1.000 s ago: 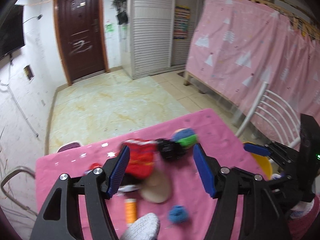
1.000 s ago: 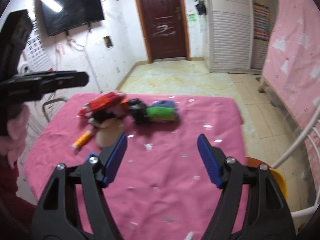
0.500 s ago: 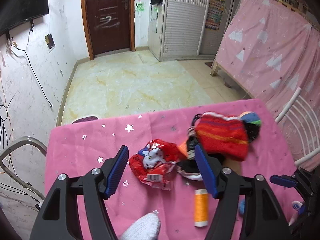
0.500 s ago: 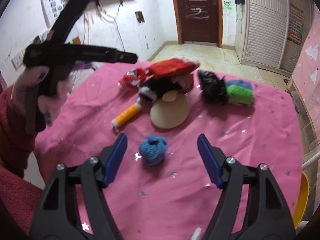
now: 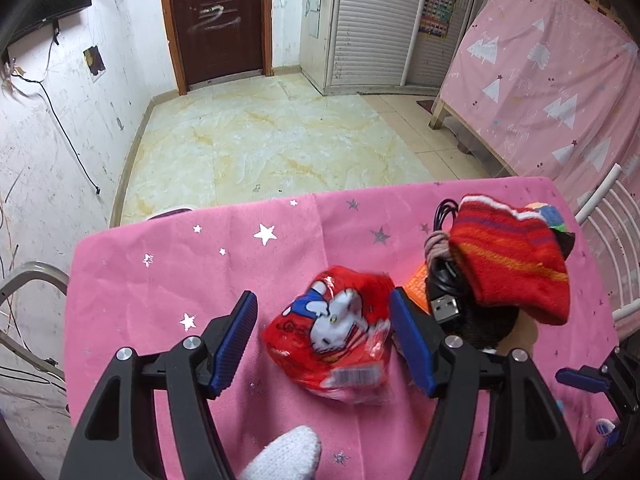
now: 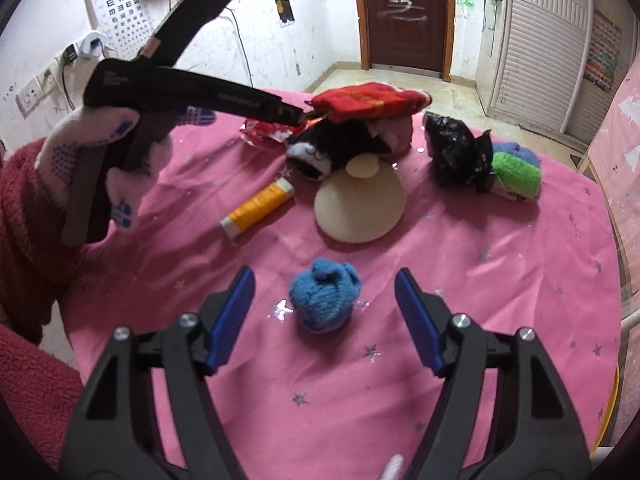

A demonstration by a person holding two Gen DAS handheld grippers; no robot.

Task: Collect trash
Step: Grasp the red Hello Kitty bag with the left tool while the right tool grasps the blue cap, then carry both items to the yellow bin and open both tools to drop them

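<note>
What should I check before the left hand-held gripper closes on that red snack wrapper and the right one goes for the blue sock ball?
1. Red snack wrapper between the left hand-held gripper pads: ok.
2. Left pads clear of the wrapper: cannot tell, the right-side pad looks very close.
3. USB cable outside the left jaws: ok, but just beside them.
4. Blue sock ball centred ahead of the right hand-held gripper: ok.
5. Right jaws, which have just been closing, wide enough for the ball: ok.
6. Orange thread spool clear of both: ok.
</note>
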